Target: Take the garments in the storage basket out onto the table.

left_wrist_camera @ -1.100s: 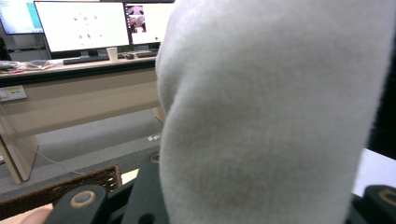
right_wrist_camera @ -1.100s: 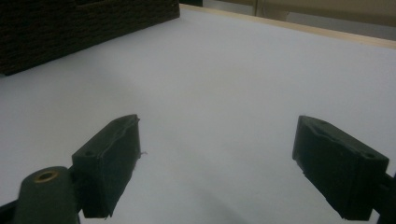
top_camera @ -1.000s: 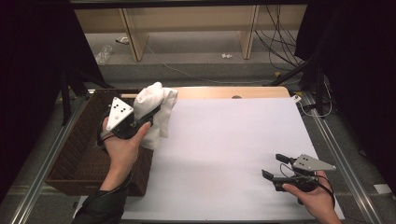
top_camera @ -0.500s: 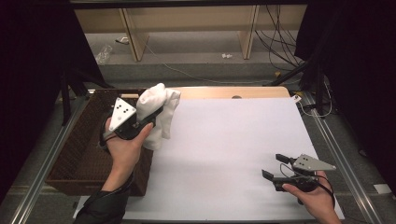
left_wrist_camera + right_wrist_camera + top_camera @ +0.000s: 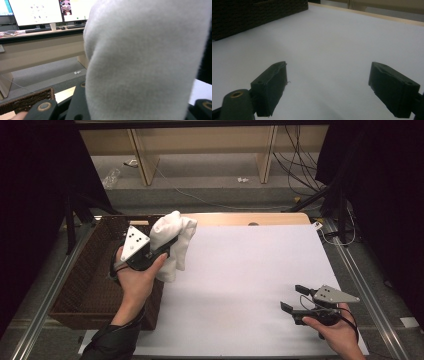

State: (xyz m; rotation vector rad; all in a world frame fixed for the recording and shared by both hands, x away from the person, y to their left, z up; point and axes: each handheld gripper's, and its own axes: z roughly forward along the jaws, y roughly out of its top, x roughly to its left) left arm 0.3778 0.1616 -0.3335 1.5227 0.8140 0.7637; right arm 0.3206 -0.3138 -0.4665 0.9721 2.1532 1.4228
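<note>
A white sock-like cloth (image 5: 172,242) hangs bunched from my left gripper (image 5: 167,246), which is shut on it above the table's left edge, beside the wicker basket (image 5: 90,285). In the left gripper view the cloth (image 5: 145,62) covers most of the frame and hides the jaw tips. My right gripper (image 5: 294,298) rests low over the white table sheet (image 5: 250,270) at the front right, open, with nothing between its jaws. The right gripper view has both black pads (image 5: 270,83) wide apart over bare white sheet.
The dark wicker basket stands at the table's left side; its wall (image 5: 249,17) also appears far off in the right gripper view. A wooden table edge (image 5: 250,219) runs along the back. Cables and a shelf frame lie on the floor beyond.
My left gripper has carried the cloth slightly forward and lower along the basket's edge. The right gripper has stayed put.
</note>
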